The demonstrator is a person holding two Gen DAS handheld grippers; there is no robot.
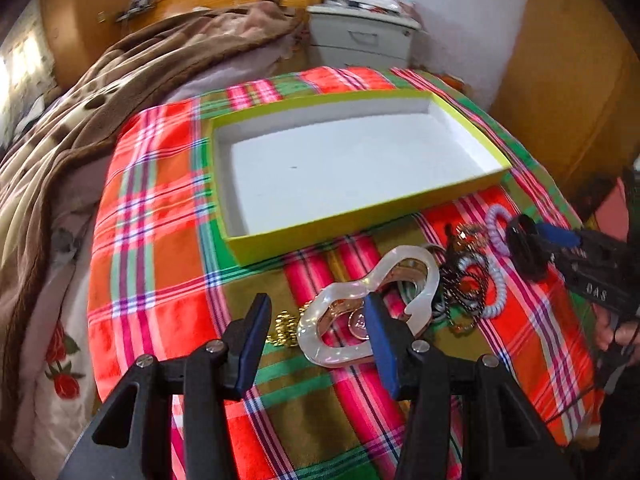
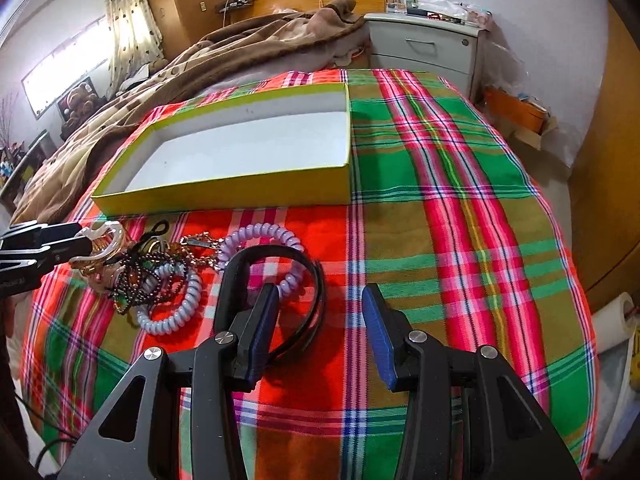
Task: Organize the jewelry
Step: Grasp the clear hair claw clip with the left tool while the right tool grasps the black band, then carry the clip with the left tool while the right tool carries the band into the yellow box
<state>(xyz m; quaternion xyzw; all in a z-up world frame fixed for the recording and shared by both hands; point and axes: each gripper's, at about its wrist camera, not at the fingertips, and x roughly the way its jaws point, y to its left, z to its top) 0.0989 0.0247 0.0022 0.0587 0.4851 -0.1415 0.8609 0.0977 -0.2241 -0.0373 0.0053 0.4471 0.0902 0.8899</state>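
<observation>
the long yellow box lies sideways on the plaid cloth. the jewelry pile sits just in front, all tangled. left tongs and right tongs gape wide, holding nothing.

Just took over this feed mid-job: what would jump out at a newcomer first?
The loud red, green and pink plaid cloth covering the table, and the empty yellow-green box with a white inside lying on it. In front of the box sits a tangled jewelry pile: a pearly looped clip, lilac coil bands and a black headband, with the open left claw and open right claw hovering at it.
</observation>
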